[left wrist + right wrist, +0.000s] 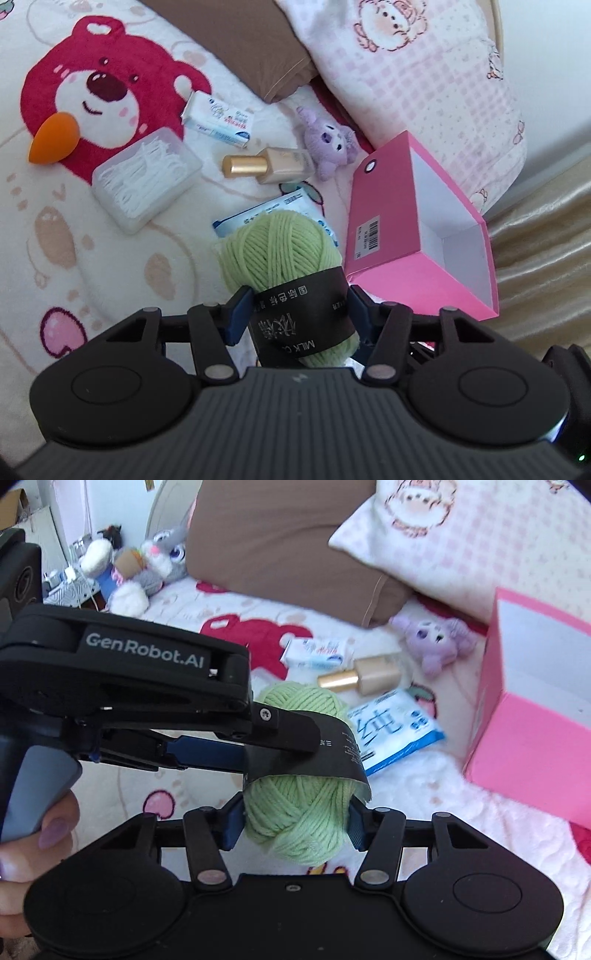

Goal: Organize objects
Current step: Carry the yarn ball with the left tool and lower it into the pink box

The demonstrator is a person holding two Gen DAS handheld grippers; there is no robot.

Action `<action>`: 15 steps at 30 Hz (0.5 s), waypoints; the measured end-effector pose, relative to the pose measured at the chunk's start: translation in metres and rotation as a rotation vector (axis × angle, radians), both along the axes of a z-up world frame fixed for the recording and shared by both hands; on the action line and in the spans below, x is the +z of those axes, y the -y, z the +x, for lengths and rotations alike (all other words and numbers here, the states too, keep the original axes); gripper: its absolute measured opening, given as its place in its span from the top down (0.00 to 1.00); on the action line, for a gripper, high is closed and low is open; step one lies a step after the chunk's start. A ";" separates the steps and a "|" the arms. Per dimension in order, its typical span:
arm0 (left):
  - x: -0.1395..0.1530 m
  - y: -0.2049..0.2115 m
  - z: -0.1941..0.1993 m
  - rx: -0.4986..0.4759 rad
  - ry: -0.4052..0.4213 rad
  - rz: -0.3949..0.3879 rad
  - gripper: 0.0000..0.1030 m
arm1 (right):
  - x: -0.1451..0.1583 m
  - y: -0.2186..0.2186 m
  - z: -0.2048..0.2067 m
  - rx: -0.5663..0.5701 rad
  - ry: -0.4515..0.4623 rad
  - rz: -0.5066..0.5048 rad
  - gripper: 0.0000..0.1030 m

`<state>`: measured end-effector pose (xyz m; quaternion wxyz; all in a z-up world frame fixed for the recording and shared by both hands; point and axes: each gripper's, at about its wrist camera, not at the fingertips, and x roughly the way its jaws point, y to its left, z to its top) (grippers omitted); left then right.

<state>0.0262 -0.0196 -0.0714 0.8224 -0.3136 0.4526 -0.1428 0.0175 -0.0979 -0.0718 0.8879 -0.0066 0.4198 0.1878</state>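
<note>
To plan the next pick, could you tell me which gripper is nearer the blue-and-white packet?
Left, probably. The left gripper grips the green yarn by its band, beside the packet; the right gripper holds the yarn's bare end, farther back.

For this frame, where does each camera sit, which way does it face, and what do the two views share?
Left wrist: rides on the left gripper, angled down over the bed toward the open pink box; its own fingers clamp the green yarn ball.
Right wrist: rides on the right gripper, angled down toward the pillows; its fingers clamp the yarn's near end, and the left gripper and a hand show at the left.
Shared: the yarn ball, pink box, gold-capped bottle, purple plush.
</note>
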 end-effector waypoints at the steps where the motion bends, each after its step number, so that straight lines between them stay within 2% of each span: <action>1: 0.005 0.004 0.000 -0.007 0.023 0.008 0.47 | 0.003 0.003 -0.001 -0.006 0.020 0.005 0.42; 8: 0.047 0.035 0.005 -0.081 0.136 0.015 0.47 | 0.036 0.022 -0.014 -0.049 0.196 -0.055 0.42; 15: 0.088 0.101 0.025 -0.164 0.215 0.012 0.47 | 0.065 0.068 -0.017 -0.221 0.316 -0.082 0.42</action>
